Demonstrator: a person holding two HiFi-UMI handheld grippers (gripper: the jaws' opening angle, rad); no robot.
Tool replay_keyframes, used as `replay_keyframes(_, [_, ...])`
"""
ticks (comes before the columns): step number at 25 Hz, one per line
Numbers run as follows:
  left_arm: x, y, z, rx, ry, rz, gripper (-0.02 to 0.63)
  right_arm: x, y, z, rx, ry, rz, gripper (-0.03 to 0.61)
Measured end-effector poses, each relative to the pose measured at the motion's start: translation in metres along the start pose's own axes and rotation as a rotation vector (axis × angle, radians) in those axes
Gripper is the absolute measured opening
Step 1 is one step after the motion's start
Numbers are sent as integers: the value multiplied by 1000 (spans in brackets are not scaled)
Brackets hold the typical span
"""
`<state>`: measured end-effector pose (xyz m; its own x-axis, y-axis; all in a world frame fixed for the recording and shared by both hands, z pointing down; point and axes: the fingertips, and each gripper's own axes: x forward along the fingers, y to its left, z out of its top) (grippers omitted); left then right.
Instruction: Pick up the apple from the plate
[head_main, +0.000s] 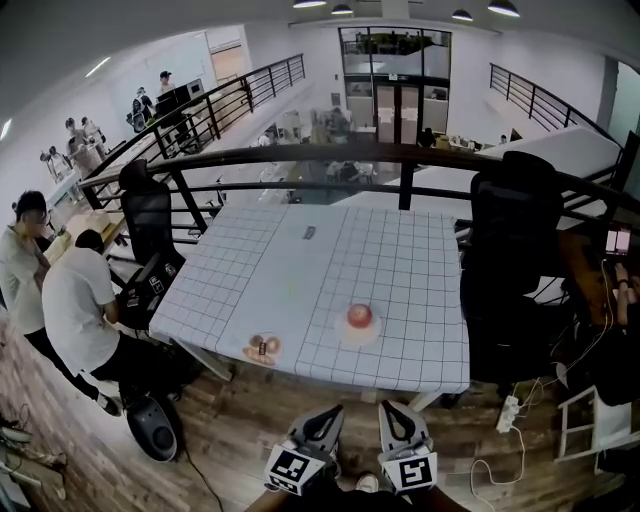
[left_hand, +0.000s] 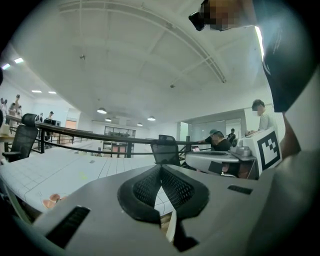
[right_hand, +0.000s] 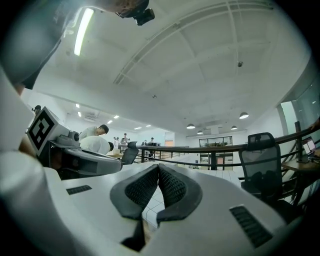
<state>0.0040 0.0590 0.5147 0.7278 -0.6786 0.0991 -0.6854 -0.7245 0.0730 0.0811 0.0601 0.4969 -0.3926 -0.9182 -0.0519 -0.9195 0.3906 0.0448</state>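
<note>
The left gripper (left_hand: 161, 168) is holding its jaws pressed together with nothing between them, and the right gripper (right_hand: 158, 167) is doing the same, its black ribbed pads meeting tip to tip. In the head view both are hovering side by side, close together, off the near edge of the table (head_main: 300, 290) and over the wooden floor (head_main: 250, 430), tips pointing toward the tabletop. Each is lying roughly level, its marker cube (head_main: 290, 468) facing up toward the camera.

The apple (head_main: 359, 316) is sitting on a pale plate (head_main: 357, 337) near the table's front edge, just beyond the right gripper's tips and slightly to their left, with only a narrow strip of gridded cloth lying between the plate and the edge. A second small plate (head_main: 262, 349) carrying brownish food is resting closer to the near left corner, well apart from the apple. A small dark object (head_main: 309, 233) is lying far back on the table, and the middle of the cloth is staying bare.

A black office chair (head_main: 515, 230) is crowding the table's right side; another chair (head_main: 147, 215) and two people (head_main: 60, 290) are standing off the left side. A dark railing (head_main: 400, 155) is curving behind the far edge. A power strip (head_main: 510, 412) is lying on the floor to the right.
</note>
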Motion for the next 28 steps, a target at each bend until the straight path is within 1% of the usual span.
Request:
replay_keyframes(2, [7, 16, 2, 3, -2, -7, 21, 15, -1, -3, -10, 11, -14, 23])
replay_keyframes(6, [30, 55, 9, 21, 3, -17, 21, 58, -7, 4, -29, -24, -38, 23])
replay_keyframes(9, [47, 75, 14, 8, -3, -29, 21, 83, -14, 8, -29, -33, -50, 23])
replay_keyframes(16, [73, 125, 21, 0, -14, -62, 21, 143, -17, 7, -50, -27, -63, 23])
replay_keyframes(18, [77, 138, 22, -5, -13, -71, 21, 154, -20, 2, -46, 1, -82, 23])
replay_keyframes(21, [85, 156, 24, -12, -14, -81, 21, 171, -27, -4, -73, 33, -95, 23])
replay_keyframes(24, [91, 171, 25, -5, -13, -95, 21, 188, -33, -1, -90, 27, -110, 23])
replay_keyframes(28, [99, 182, 30, 1, -18, -119, 21, 203, -41, 5, -85, 9, -134, 23])
